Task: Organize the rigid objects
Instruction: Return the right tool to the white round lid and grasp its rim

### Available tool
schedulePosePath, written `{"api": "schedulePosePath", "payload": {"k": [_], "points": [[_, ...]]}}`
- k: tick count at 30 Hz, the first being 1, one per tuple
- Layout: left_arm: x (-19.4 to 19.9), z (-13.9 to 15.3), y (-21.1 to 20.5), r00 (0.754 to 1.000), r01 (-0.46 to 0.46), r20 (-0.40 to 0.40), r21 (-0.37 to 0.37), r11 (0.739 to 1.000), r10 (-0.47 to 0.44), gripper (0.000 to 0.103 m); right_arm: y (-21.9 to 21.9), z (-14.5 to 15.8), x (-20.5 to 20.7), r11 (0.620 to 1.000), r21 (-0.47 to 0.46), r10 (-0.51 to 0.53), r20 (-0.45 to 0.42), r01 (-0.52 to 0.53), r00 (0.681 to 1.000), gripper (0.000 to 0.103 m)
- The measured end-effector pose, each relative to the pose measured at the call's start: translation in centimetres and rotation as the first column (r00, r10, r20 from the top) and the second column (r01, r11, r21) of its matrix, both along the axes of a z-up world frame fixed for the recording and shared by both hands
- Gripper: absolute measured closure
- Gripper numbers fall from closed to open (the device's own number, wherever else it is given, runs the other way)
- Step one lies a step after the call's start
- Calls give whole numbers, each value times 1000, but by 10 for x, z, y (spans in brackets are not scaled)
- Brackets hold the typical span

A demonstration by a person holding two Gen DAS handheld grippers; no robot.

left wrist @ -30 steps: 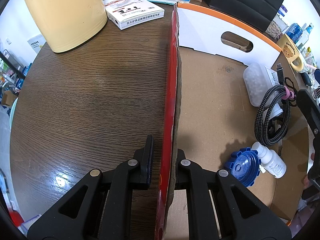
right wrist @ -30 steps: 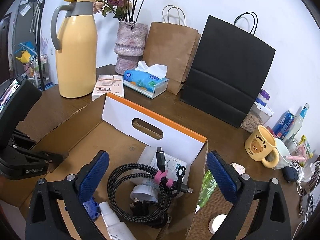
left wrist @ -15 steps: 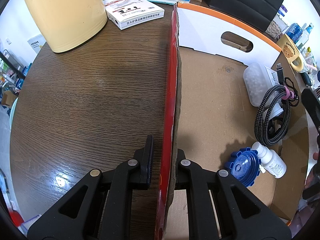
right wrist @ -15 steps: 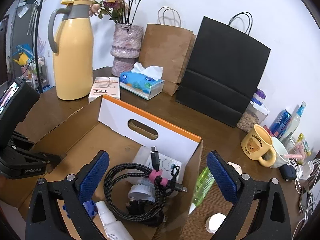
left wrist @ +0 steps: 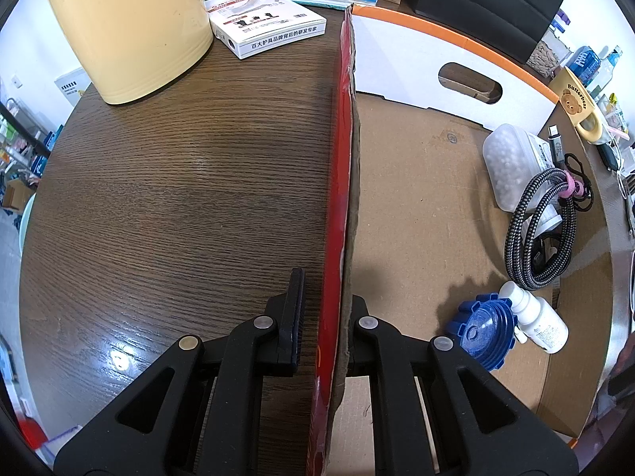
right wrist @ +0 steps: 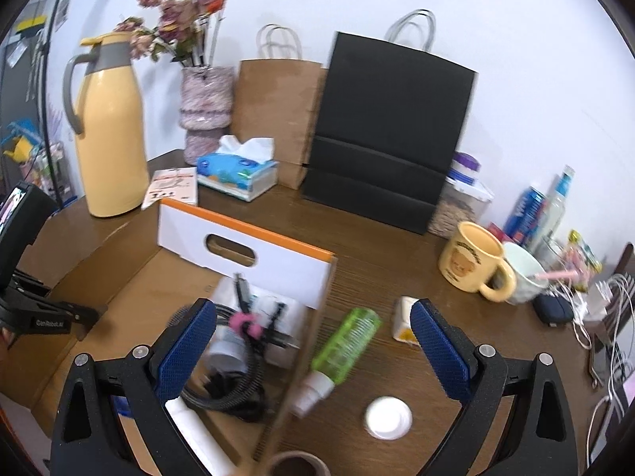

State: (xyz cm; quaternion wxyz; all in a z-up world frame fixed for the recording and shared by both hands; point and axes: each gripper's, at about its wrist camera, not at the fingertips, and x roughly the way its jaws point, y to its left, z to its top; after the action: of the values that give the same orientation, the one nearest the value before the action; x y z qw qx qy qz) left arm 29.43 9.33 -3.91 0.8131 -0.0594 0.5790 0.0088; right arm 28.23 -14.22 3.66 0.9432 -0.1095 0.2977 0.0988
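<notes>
My left gripper [left wrist: 325, 317] is shut on the red-sided wall of the cardboard box [left wrist: 337, 158]. Inside the box lie a braided cable coil [left wrist: 539, 230], a white bead container [left wrist: 508, 162], a blue lid [left wrist: 482, 335] and a small white bottle [left wrist: 539, 321]. My right gripper [right wrist: 313, 341] hangs open over the box's right wall [right wrist: 313, 341], its blue pads [right wrist: 186, 349] wide apart with nothing held. A green bottle [right wrist: 345, 345] lies on the table just outside that wall, between the pads in this view. Close by sit a white cap [right wrist: 388, 416] and a small white item [right wrist: 405, 317].
A yellow thermos [right wrist: 111, 139], a vase [right wrist: 204, 107], a tissue box [right wrist: 238, 172], paper bags [right wrist: 389, 131] and a flat white carton [left wrist: 270, 25] stand at the back. A yellow mug [right wrist: 472, 261], a pale cup, bottles and cables crowd the right side. A brown tape roll [right wrist: 295, 464] shows at the bottom edge.
The right gripper has swung right, from above the box's contents to over its right wall and the green bottle. The left gripper kept still on the box wall.
</notes>
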Motion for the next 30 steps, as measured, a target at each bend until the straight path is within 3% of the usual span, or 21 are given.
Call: {"api": "schedulePosePath", "payload": {"k": [7, 14, 22, 30], "points": [[0, 0, 0, 1000, 0, 0, 0, 1000, 0, 96, -42, -14, -10, 996, -5, -93, -49, 93, 994, 2], [0, 0, 0, 1000, 0, 0, 0, 1000, 0, 96, -81, -48, -8, 984, -17, -175, -157, 175, 972, 2], [0, 0, -1, 1000, 0, 0, 0, 1000, 0, 96, -99, -89, 10, 978, 5, -198, -287, 208, 937, 2], [0, 0, -1, 1000, 0, 0, 0, 1000, 0, 96, -103, -103, 17, 977, 43, -181, -342, 207, 922, 2]]}}
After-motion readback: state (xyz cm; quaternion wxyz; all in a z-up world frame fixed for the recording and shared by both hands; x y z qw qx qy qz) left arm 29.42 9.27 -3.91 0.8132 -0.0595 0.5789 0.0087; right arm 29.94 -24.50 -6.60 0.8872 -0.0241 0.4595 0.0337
